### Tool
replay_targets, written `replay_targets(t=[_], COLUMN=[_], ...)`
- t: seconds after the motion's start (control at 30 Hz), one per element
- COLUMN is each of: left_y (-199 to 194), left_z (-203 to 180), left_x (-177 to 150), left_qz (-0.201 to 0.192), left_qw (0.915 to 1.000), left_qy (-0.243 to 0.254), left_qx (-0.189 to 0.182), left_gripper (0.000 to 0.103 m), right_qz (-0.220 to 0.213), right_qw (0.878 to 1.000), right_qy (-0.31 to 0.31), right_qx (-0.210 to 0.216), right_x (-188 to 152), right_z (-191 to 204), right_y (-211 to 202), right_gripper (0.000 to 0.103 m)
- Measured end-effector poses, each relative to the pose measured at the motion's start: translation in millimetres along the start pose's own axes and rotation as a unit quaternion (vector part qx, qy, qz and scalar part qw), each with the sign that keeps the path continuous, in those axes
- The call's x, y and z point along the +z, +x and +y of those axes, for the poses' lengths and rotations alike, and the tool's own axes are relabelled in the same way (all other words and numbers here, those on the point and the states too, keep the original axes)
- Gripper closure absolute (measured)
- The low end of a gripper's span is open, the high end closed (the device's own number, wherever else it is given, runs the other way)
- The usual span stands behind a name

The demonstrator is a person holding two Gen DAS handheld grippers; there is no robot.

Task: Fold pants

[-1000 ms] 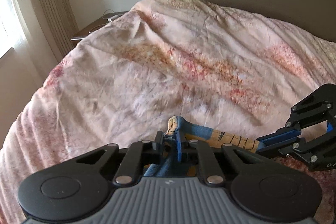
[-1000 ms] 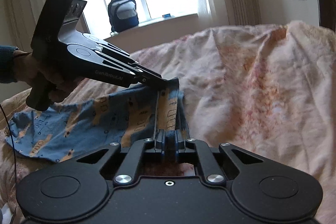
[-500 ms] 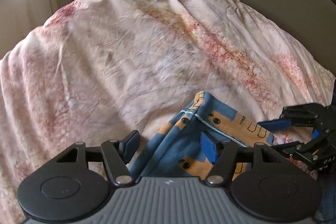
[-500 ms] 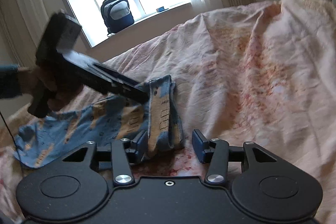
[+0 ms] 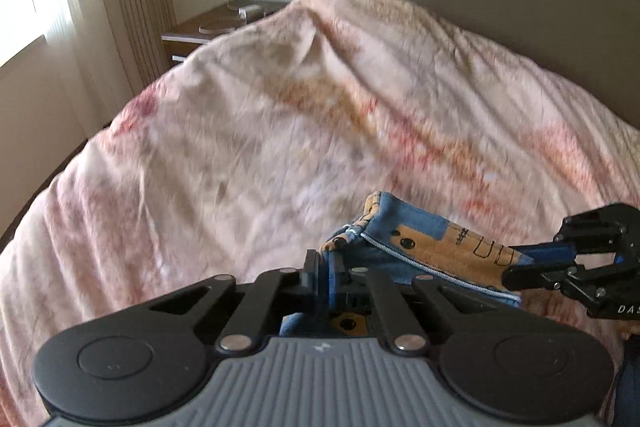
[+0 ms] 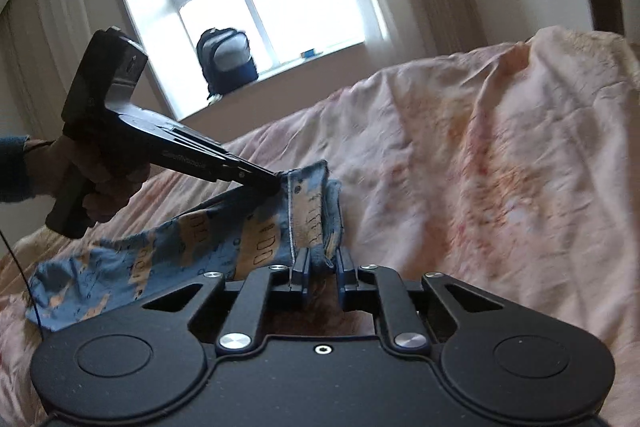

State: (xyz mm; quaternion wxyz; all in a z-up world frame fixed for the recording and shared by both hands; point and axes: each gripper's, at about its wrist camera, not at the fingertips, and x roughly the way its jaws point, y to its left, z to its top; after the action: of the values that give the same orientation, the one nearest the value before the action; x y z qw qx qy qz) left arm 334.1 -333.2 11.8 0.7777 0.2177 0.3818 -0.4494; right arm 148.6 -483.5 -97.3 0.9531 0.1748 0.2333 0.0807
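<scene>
From left to right, our left gripper (image 5: pixel 326 273) pinches one corner of the blue-and-orange pants (image 6: pixel 168 247) lying on the pink bedspread (image 5: pixel 280 131) while our right gripper (image 6: pixel 322 265) clamps the hem beside it, and we judge the cloth light, limp and best gripped at its stitched edge.
</scene>
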Motion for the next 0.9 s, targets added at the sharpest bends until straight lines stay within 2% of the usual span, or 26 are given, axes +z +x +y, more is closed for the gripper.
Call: replay_targets(t=[0.17,0.27,0.37,0.4,0.43,0.47,0.5,0.53,0.57,0.6,0.63,0.7,0.8,0.9], left_y=[18.0,45.7,53.6,48.8,41.7,33.9,20.6,5.0,-7.0,-22.2,-36.7,-60.4,-100.0,-139.6], left_z=[-11.8,-17.8,-18.6,-17.1,-15.2,-12.7,-10.0,-7.5,-5.6,-2.4,1.4,9.6,25.0,35.5], left_x=[10.4,7.9,0.9,1.1,2.6,4.0,4.0,2.1,0.0,-5.2,-12.7,-30.0,-77.2,-145.6], left_qz=[-0.013,0.014,0.016,0.013,0.007,-0.004,-0.027,-0.054,-0.071,-0.085,-0.088,-0.079,-0.057,-0.024], left_qw=[0.9999,0.9995,0.9987,0.9988,0.9986,0.9982,0.9970,0.9940,0.9907,0.9862,0.9820,0.9758,0.9658,0.9536], left_qy=[0.008,0.016,0.018,0.007,-0.008,-0.020,-0.034,-0.047,-0.057,-0.070,-0.083,-0.100,-0.127,-0.157], left_qx=[0.006,0.025,0.044,0.048,0.052,0.056,0.065,0.083,0.101,0.124,0.145,0.178,0.219,0.255], left_gripper=[0.099,0.098,0.083,0.072,0.063,0.040,0.023,0.018,0.013,0.008,0.006,0.002,0.001,0.001], right_qz=[-0.028,-0.016,0.008,0.012,0.014,0.014,0.014,0.010,0.005,-0.005,-0.014,-0.036,-0.061,-0.074], right_qw=[0.999,0.998,0.997,0.996,0.996,0.996,0.996,0.996,0.995,0.994,0.993,0.989,0.982,0.974], right_qy=[0.004,0.000,-0.007,-0.011,-0.013,-0.011,-0.006,0.001,0.006,0.007,0.002,-0.028,-0.078,-0.135], right_qx=[-0.035,-0.065,-0.081,-0.084,-0.085,-0.086,-0.090,-0.094,-0.100,-0.105,-0.114,-0.141,-0.164,-0.167], right_x=[3.6,2.3,-2.1,-2.8,-4.2,-4.6,-4.9,-4.9,-5.4,-4.9,-4.4,-4.4,-5.7,-8.5], right_z=[-7.2,-13.4,-18.7,-19.1,-19.1,-20.5,-22.5,-24.8,-25.9,-26.7,-24.2,-16.0,-0.6,18.9], right_y=[-8.9,-2.5,10.2,13.0,14.9,15.6,15.0,13.8,13.1,10.4,8.5,4.0,2.2,5.3], right_gripper=[0.091,0.091,0.090,0.089,0.084,0.082,0.070,0.054,0.047,0.036,0.025,0.011,0.004,0.001])
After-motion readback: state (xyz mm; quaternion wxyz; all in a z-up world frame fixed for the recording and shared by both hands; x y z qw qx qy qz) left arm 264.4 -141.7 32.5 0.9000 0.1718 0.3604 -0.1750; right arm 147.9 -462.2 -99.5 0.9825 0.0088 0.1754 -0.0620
